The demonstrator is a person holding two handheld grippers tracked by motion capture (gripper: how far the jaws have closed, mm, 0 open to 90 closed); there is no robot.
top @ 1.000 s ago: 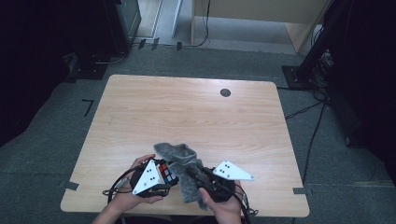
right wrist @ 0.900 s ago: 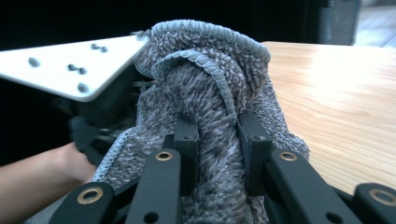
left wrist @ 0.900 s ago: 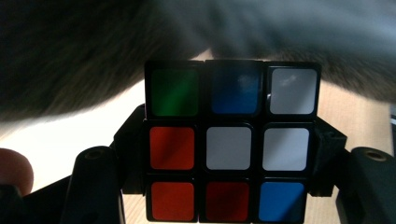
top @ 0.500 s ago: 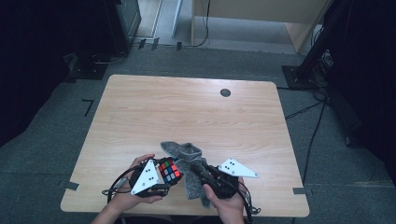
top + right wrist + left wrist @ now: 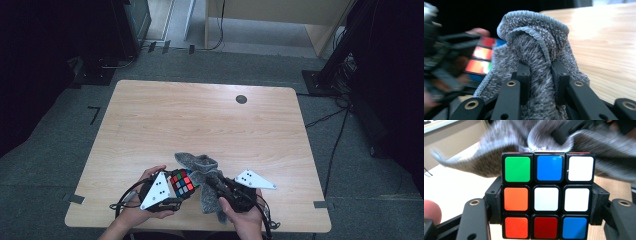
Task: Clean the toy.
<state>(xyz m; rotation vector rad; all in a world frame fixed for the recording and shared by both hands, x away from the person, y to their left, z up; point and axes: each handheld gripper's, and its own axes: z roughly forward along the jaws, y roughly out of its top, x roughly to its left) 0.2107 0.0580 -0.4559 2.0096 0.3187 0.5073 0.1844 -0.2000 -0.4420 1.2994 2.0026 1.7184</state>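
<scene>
A light wooden rectangular table [image 5: 200,120] carries both hands at its near edge. A grey fluffy terry cloth [image 5: 199,164] lies bunched between them, part of it draped over the right gripper [image 5: 212,181], whose black jaws are clamped on a thick fold of it. Just left, touching the cloth, a multicoloured plastic puzzle cube [image 5: 182,182] sits squeezed between the jaws of the left gripper [image 5: 176,192], held above the tabletop.

Scrambled puzzle cube [image 5: 547,198] touches bunched grey towel [image 5: 536,57], both held.
</scene>
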